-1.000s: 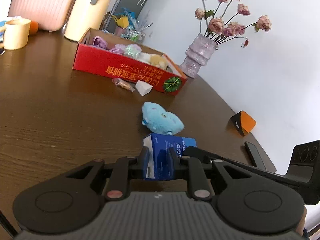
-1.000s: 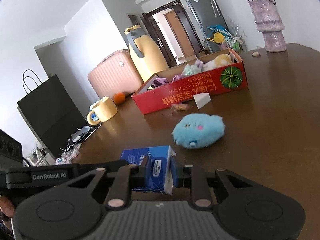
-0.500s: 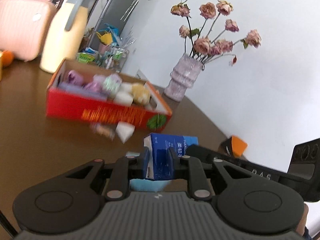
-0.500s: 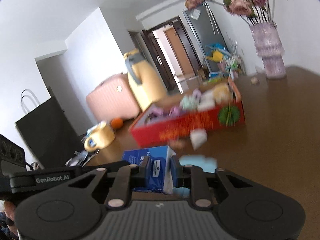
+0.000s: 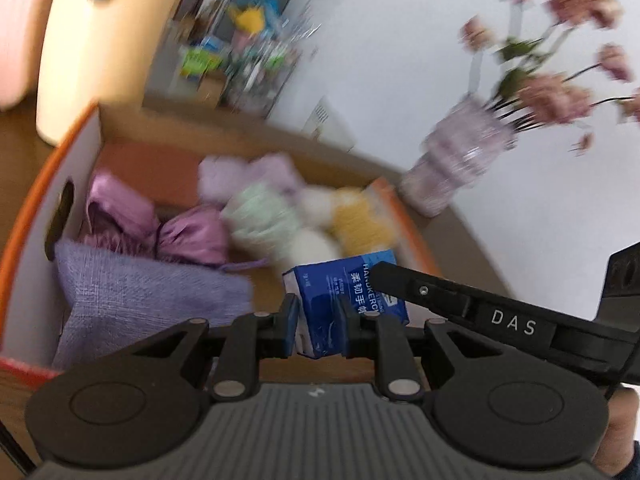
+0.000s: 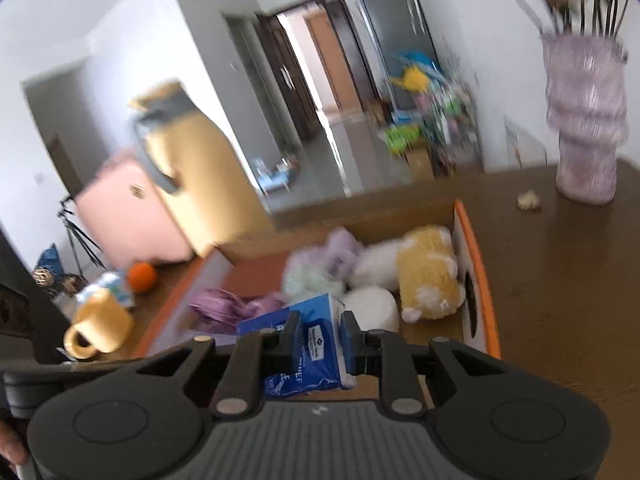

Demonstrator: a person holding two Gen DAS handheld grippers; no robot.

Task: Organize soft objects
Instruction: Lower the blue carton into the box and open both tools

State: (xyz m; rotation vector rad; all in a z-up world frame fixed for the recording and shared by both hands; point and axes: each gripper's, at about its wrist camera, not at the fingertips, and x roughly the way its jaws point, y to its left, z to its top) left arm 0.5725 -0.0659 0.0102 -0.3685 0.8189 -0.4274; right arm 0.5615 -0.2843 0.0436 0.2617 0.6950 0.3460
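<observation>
Tissue pack of soft blue plastic [image 5: 344, 304], printed with white lettering, sits clamped at both ends: my left gripper [image 5: 318, 330] pinches its near-left end, my right gripper [image 6: 320, 338] pinches the other. Its long axis runs across between my two hands, so neither hand is nearer. It hangs just above the near part of the open red cardboard box [image 5: 24, 216], over bare brown floor to the right of a folded lilac knit cloth [image 5: 140, 300]. Farther in lie shiny purple drawstring pouches [image 5: 188, 236], a pale green plush [image 5: 260, 216], a white plush [image 6: 370, 304] and a yellow plush [image 6: 428, 276] against the right wall. Lowering straight down looks the likely move.
</observation>
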